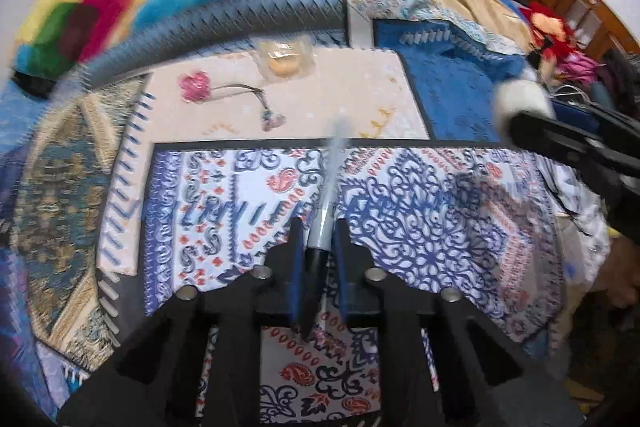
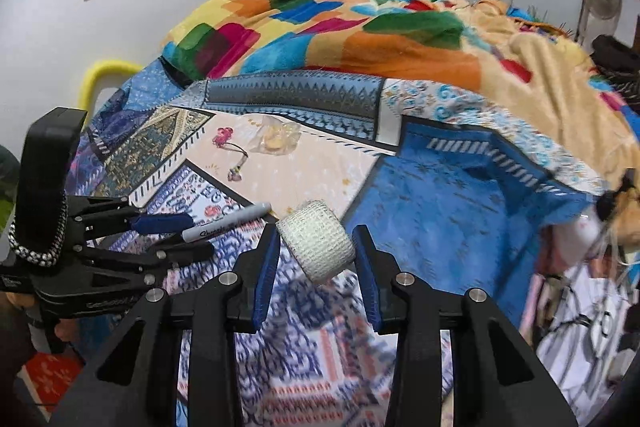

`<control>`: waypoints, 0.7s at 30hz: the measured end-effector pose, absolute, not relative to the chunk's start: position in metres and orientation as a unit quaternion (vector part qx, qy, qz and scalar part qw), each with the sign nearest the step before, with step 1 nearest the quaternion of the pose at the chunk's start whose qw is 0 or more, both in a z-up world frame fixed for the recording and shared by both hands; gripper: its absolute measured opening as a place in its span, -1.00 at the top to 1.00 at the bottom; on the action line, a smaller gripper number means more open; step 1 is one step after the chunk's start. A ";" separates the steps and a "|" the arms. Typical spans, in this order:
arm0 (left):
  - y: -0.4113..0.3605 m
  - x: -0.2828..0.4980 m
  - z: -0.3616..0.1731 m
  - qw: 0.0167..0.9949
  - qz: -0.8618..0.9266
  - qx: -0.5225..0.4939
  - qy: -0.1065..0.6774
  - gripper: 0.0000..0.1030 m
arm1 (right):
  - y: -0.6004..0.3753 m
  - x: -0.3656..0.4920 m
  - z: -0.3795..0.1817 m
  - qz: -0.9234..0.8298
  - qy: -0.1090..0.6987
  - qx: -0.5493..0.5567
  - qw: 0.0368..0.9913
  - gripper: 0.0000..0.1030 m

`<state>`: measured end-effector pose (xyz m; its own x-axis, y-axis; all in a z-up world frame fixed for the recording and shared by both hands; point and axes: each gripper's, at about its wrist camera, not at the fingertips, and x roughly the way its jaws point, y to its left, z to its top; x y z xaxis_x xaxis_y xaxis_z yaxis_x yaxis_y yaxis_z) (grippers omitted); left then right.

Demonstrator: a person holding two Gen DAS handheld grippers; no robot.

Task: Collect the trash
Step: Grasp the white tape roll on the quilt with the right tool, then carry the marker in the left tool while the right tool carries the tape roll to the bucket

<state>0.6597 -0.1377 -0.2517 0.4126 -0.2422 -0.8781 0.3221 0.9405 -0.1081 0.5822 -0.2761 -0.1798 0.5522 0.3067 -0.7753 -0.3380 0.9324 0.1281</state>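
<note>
My left gripper [image 1: 318, 227] is shut on a grey marker [image 1: 332, 163] with a black cap, gripping it near the cap so the barrel points forward over the patterned bedspread [image 1: 420, 219]. The right wrist view shows that same left gripper [image 2: 196, 235] at the left, with the marker [image 2: 236, 221] sticking out of it. My right gripper [image 2: 316, 239] is shut on a white roll of gauze tape [image 2: 316, 247], held just above the bed. From the left wrist view the roll [image 1: 520, 99] and the right gripper [image 1: 532, 125] appear at the right edge.
A clear plastic bag with something yellow inside [image 2: 276, 139] and a pink flower hair tie [image 2: 224, 137] lie on the cream patch further back. A multicoloured blanket [image 2: 320, 27] is heaped behind them. Clothes clutter [image 1: 580, 67] the right side.
</note>
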 end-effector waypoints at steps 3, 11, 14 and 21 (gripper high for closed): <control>-0.137 0.646 -0.249 0.838 -0.156 0.022 0.523 0.80 | -0.279 0.571 -0.174 0.176 0.438 -0.017 0.881 0.34; -0.132 0.593 -0.201 0.857 -0.142 0.015 0.495 0.80 | -0.286 0.542 -0.143 0.168 0.425 -0.002 0.890 0.34; -0.127 0.568 -0.167 0.873 -0.136 0.015 0.469 0.80 | -0.285 0.531 -0.125 0.169 0.414 0.001 0.895 0.34; -0.114 0.511 -0.095 0.903 -0.121 0.013 0.411 0.80 | -0.271 0.493 -0.076 0.182 0.377 -0.003 0.908 0.34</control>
<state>0.5115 -0.1140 -0.0950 0.6323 -0.2079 -0.7463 0.2298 0.9703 -0.0756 0.4928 -0.2706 -0.0761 0.6490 0.3279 -0.6864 -0.3332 0.9337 0.1311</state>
